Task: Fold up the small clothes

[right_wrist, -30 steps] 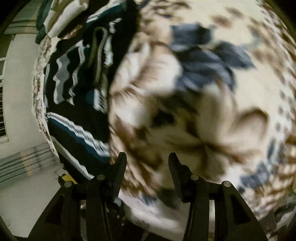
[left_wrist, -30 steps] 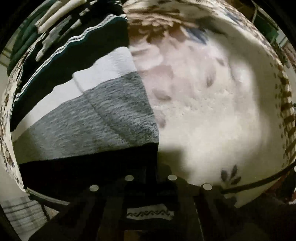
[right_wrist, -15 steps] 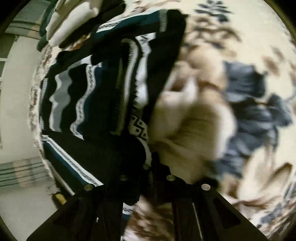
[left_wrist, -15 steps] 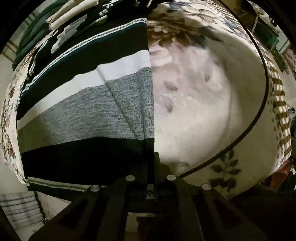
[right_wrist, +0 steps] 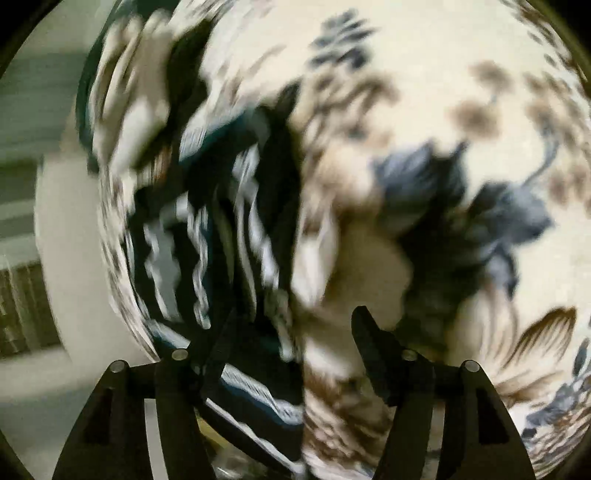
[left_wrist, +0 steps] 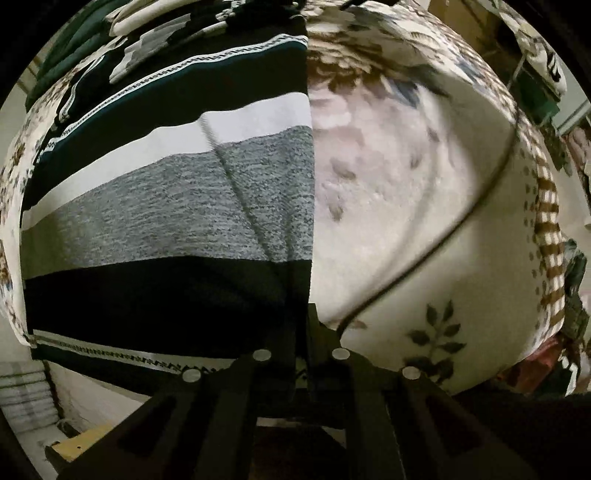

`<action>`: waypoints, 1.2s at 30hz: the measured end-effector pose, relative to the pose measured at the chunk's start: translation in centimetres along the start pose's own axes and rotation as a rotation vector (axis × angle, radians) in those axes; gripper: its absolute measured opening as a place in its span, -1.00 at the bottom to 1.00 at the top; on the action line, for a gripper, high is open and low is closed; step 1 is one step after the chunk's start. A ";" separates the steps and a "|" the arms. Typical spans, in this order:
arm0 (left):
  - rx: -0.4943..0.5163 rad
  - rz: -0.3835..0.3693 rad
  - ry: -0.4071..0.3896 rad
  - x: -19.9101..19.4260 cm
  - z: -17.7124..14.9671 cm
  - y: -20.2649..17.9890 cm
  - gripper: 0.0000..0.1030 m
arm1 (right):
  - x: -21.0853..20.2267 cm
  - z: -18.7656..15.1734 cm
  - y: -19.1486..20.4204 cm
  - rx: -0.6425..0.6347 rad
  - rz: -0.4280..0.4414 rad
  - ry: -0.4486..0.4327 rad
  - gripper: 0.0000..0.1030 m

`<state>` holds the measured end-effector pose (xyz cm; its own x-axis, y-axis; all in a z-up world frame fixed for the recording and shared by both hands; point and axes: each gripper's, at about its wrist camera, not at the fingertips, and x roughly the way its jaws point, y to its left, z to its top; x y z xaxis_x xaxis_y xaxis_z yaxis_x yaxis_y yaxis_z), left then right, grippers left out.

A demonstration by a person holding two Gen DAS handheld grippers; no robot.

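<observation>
From the left wrist we see the left tool point(left_wrist: 301, 354) closed tight, its fingers pinching the right-hand edge of the striped knitted sweater point(left_wrist: 166, 221) with black, grey and white bands. The sweater lies spread flat on the cream floral blanket point(left_wrist: 406, 203), covering its left part. A thin dark cable point(left_wrist: 476, 206) crosses the blanket to the right. Only this view shows the grip. The right wrist view is heavily blurred: there the right tool point(right_wrist: 291, 332) stands wide open and appears to hold nothing, above the sweater's edge point(right_wrist: 221, 229) where it meets the blanket point(right_wrist: 443, 92). Beyond the sweater in the left view, folded garments point(left_wrist: 122, 22) are stacked.
</observation>
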<state>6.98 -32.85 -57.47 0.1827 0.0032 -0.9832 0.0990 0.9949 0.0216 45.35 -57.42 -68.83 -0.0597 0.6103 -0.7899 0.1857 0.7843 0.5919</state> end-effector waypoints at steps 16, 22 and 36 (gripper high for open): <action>-0.140 0.005 -0.110 -8.7 1.9 5.8 -0.97 | 2.1 7.1 5.6 -0.055 -0.015 -0.037 -0.82; -0.310 -0.006 -0.187 -12.9 2.6 11.3 -0.97 | -0.6 6.1 13.4 -0.145 -0.079 -0.043 -0.83; -0.775 -0.121 -0.220 -12.7 -4.6 30.0 -0.97 | 10.7 1.3 41.2 -0.391 -0.216 -0.020 -0.84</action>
<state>3.15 -2.55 -45.20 0.4102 -0.0483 -0.9107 -0.5598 0.7750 -0.2933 53.65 -18.71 -53.07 -0.0363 0.4287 -0.9027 -0.2143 0.8790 0.4261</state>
